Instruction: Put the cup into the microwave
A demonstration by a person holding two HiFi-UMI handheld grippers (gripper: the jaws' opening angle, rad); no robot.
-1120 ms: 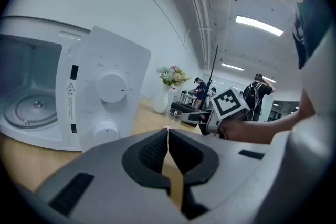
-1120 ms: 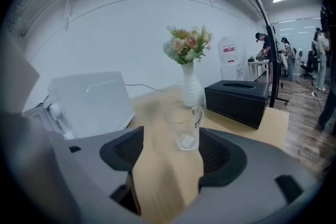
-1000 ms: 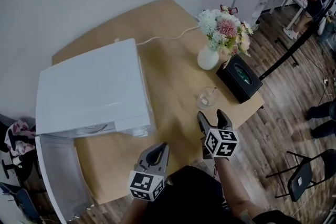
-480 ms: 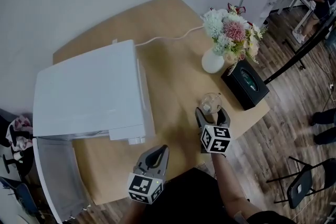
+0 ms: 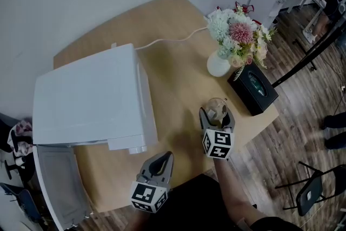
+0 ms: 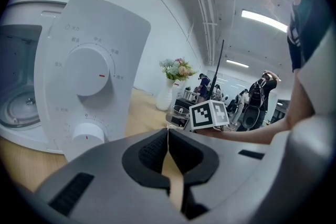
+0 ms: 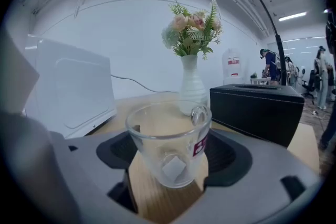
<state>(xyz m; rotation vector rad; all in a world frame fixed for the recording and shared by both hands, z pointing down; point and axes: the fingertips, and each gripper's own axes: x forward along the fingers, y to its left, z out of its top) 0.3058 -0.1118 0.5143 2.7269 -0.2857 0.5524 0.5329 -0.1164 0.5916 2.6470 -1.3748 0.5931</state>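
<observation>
A clear glass cup (image 5: 216,108) with a handle and a red mark stands on the wooden table (image 5: 178,84), in front of the black box. My right gripper (image 5: 215,113) has its jaws on either side of the cup (image 7: 170,139). They have just been opening, and the pads stand off the glass. The white microwave (image 5: 89,97) sits at the table's left with its door (image 5: 59,186) swung open. My left gripper (image 5: 164,156) hovers near the table's front edge, shut and empty. In the left gripper view its tips (image 6: 168,136) point past the microwave's dial panel (image 6: 86,68) toward the cup (image 6: 177,115).
A white vase of flowers (image 5: 219,62) and a black tissue box (image 5: 253,88) stand just beyond and right of the cup. A white cable (image 5: 173,39) runs from the microwave across the back of the table. The glass turntable (image 6: 16,107) shows inside the cavity.
My right gripper moved forward to the cup, which was ahead of its tips and now stands between the jaws. The left gripper has barely shifted.
</observation>
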